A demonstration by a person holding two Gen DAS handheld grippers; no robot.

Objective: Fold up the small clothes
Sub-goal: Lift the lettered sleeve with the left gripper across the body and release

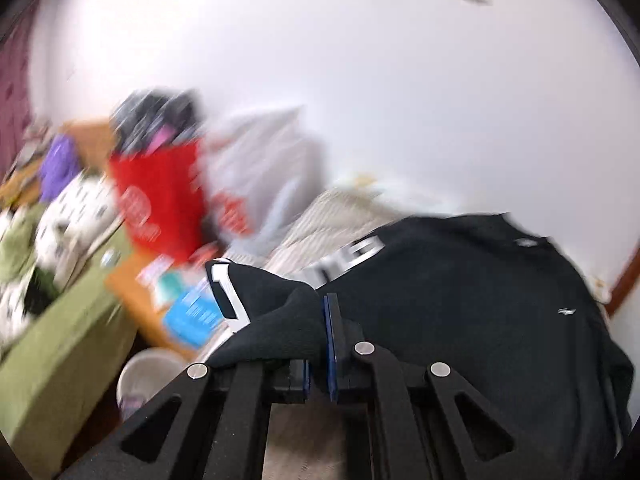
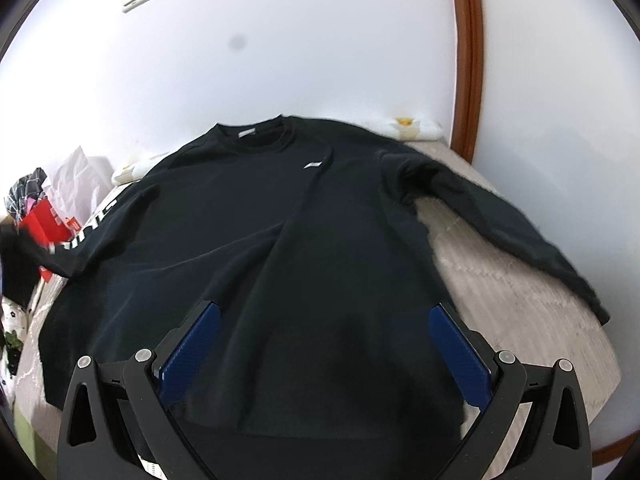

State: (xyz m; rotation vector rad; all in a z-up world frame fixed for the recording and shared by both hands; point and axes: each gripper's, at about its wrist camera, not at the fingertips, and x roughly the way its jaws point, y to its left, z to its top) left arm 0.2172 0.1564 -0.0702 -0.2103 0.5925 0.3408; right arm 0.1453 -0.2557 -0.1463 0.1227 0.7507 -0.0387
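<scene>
A black long-sleeved sweatshirt (image 2: 280,232) lies face up on a beige quilted bed (image 2: 500,300), collar toward the wall, right sleeve (image 2: 520,224) spread out. Its left sleeve (image 2: 76,248) carries white lettering. My left gripper (image 1: 320,308) is shut on the cuff of that lettered sleeve (image 1: 272,320) and holds it lifted over the bed's left side. My right gripper (image 2: 324,324) is open, its blue pads (image 2: 192,352) straddling the sweatshirt's lower body, holding nothing. The left wrist view is motion-blurred.
A red bag (image 1: 160,200), a white bag (image 1: 264,160) and dark clothes are piled left of the bed. A green cushion (image 1: 64,340), a wooden table with papers (image 1: 176,300) and a white bucket (image 1: 144,376) stand lower left. A white wall and wooden door frame (image 2: 466,60) lie behind.
</scene>
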